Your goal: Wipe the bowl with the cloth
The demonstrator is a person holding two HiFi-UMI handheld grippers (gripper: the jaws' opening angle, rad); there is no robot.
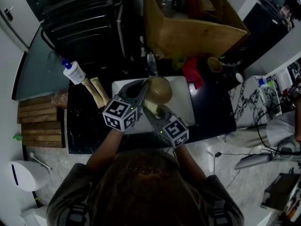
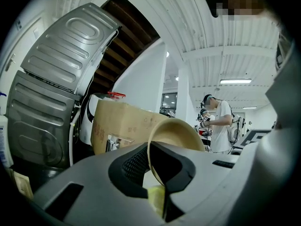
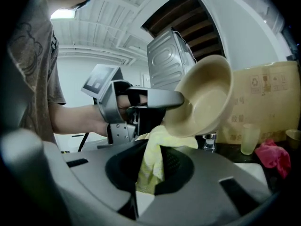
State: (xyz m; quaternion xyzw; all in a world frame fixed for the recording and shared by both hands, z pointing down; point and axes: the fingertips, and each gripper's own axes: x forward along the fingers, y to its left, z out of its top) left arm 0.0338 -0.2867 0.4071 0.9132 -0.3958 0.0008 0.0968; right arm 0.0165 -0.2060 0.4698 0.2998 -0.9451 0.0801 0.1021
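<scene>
A tan bowl (image 1: 158, 90) is held tilted above the white sink basin (image 1: 184, 94). My left gripper (image 1: 139, 94) is shut on the bowl's rim; in the left gripper view the rim (image 2: 155, 157) runs down between the jaws. The bowl (image 3: 207, 98) faces the right gripper view with its inside showing. My right gripper (image 3: 150, 173) is shut on a yellow cloth (image 3: 153, 157), whose upper folds press against the bowl's lower edge. In the head view the right gripper (image 1: 157, 111) sits just below the bowl. The left gripper (image 3: 141, 100) shows from the side in the right gripper view.
A big cardboard box (image 1: 193, 20) stands behind the sink, with a faucet (image 1: 151, 65) beside it. A red cloth (image 1: 193, 72) and small cups (image 1: 214, 64) lie to the right. A white bottle (image 1: 74, 72) stands on the dark counter at left. Another person (image 2: 218, 126) stands far off.
</scene>
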